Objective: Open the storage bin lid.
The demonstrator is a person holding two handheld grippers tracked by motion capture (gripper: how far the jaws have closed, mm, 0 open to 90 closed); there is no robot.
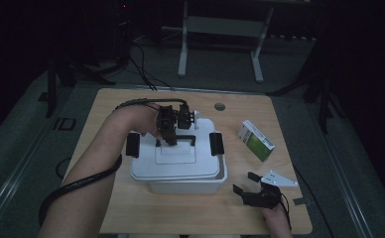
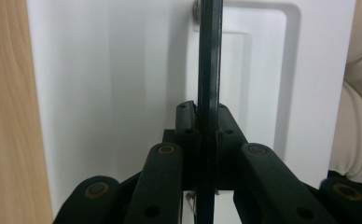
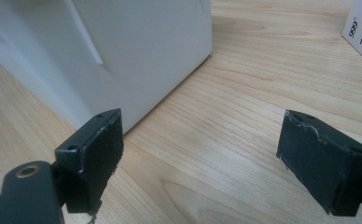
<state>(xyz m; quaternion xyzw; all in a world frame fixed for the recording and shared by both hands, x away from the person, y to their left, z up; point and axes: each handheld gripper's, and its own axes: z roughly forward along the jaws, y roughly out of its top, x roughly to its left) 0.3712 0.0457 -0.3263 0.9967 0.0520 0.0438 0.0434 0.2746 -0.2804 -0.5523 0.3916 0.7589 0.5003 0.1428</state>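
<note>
L forearm runs up from bottom-left, reaching fwd over the table; left gripper (image 1: 171,142) points down at arm's end, jaws clamped tight together, cable trailing back along the arm. Left gripper view confirms: jaws pinched on a thin black bar. R hand low at bottom-right, right gripper (image 1: 245,182) aimed left, jaws spread wide w/ nothing between them.
</note>
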